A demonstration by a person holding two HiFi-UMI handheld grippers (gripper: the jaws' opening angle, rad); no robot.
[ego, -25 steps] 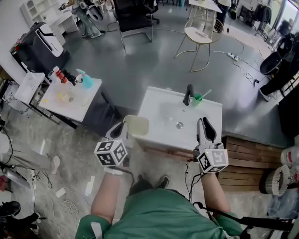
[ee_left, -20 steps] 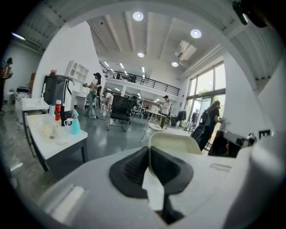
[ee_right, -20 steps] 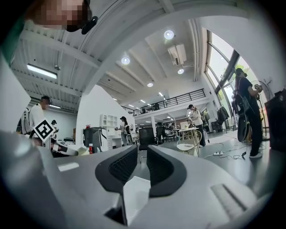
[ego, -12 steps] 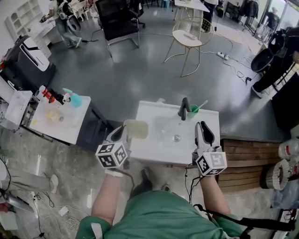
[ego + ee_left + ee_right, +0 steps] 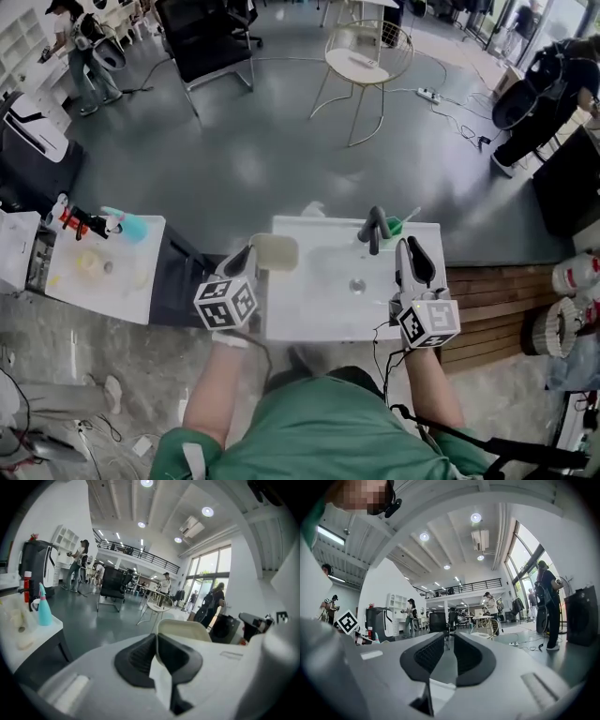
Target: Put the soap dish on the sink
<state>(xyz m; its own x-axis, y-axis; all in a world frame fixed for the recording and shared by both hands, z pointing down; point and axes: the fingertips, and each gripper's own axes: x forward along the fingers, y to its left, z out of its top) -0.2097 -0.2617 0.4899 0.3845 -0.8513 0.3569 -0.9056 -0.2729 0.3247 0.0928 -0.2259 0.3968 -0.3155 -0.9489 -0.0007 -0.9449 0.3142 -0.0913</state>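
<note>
A pale cream soap dish is held at one edge in my left gripper, which is shut on it. The dish hangs over the far left corner of the white sink. In the left gripper view the soap dish stands up between the dark pads of the left gripper. My right gripper hovers over the sink's right edge, shut with nothing in it; in its own view the right gripper shows only a thin gap. A dark faucet stands at the sink's back.
A green cup stands beside the faucet. A white side table with a teal bottle is at the left. Wooden slats lie to the right. A wire chair, an office chair and a person are farther off.
The head view has swung, so the sink now lies square between the grippers. The left gripper with the dish has shifted slightly along the sink's left edge. The right gripper keeps its place.
</note>
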